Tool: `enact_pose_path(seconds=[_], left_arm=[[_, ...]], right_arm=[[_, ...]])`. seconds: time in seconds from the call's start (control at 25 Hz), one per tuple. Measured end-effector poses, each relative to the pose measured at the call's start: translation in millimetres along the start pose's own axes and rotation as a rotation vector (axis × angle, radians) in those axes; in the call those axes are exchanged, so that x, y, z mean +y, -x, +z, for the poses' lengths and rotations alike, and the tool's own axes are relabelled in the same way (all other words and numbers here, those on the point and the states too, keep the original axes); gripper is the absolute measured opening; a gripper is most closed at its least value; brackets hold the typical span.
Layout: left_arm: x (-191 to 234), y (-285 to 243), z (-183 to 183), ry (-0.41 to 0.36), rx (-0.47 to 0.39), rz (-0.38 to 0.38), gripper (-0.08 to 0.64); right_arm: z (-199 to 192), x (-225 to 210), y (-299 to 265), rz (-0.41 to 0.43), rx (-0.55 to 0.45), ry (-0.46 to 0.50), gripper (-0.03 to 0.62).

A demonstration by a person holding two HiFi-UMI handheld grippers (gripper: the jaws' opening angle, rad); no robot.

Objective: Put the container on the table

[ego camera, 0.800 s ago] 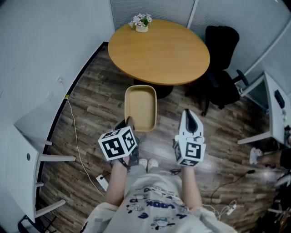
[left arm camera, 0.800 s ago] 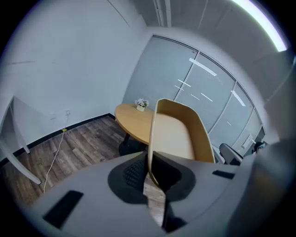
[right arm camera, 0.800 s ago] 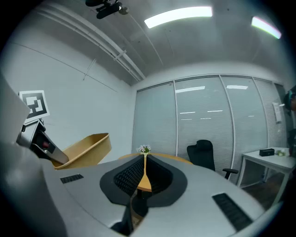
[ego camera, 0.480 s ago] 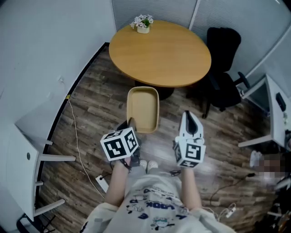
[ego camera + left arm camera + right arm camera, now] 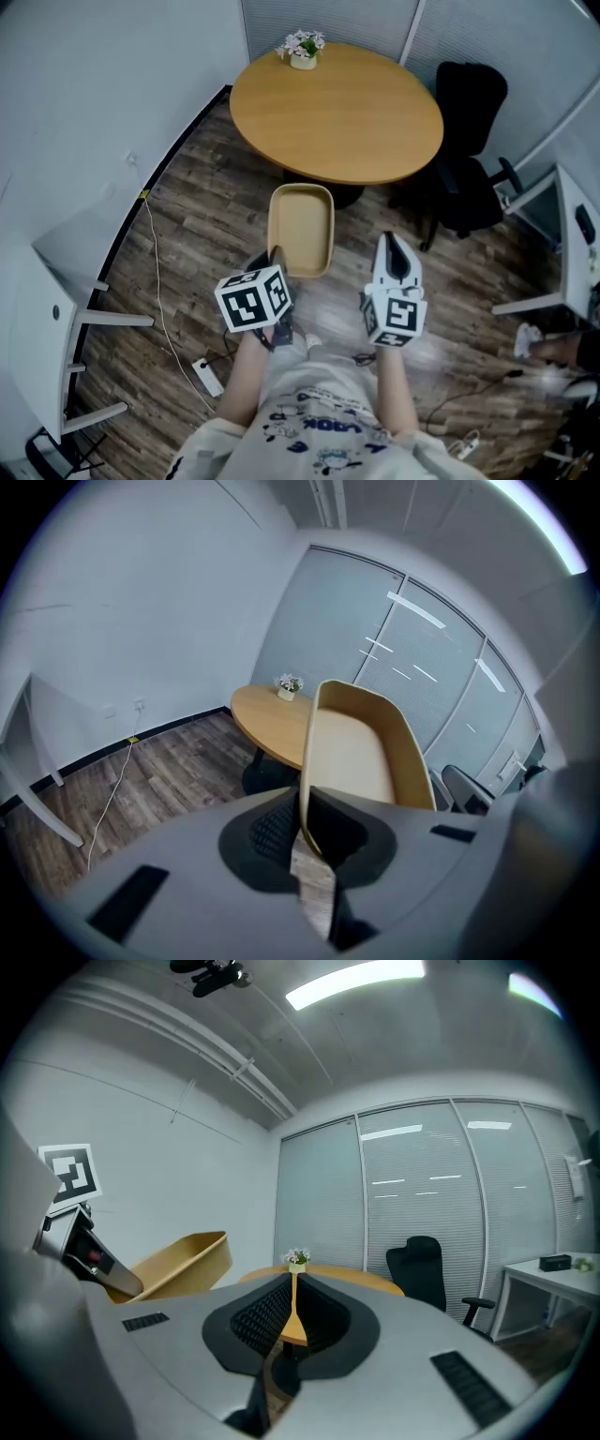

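Observation:
A tan oblong container hangs above the wood floor, just in front of the round wooden table. My left gripper is shut on the container's near rim, and the tray tilts up and away from the jaws. My right gripper is held level beside it, shut with nothing between its jaws. In the right gripper view the container shows at the left, and the table lies straight ahead.
A small pot of flowers stands at the table's far edge. A black office chair sits to the table's right. A white desk is at the far right, white furniture at the left, and cables trail over the floor.
The table, the chair and the floor have shifted slightly in the head view. Both grippers and the container keep the same hold and spacing.

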State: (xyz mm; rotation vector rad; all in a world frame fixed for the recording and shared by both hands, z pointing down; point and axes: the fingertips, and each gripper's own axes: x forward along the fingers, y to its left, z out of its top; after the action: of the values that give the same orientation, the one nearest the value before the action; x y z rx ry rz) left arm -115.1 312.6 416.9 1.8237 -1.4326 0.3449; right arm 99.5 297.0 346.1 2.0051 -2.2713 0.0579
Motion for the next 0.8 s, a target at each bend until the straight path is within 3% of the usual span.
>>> enact_pose_path(seconds=[0.52,0.8], left_arm=[[-0.3,-40.5,19.8,0.011,0.02,0.018,0.02],[2.1,-90.5,60.6,-0.011,0.028,0.001,0.02]], right_arm=[[-13.3,-16.8,-43.2,0.002,0.028,-0.014,0.015],[-7.7,-28.5,-106.0,-0.019,0.02,-0.002,0.015]])
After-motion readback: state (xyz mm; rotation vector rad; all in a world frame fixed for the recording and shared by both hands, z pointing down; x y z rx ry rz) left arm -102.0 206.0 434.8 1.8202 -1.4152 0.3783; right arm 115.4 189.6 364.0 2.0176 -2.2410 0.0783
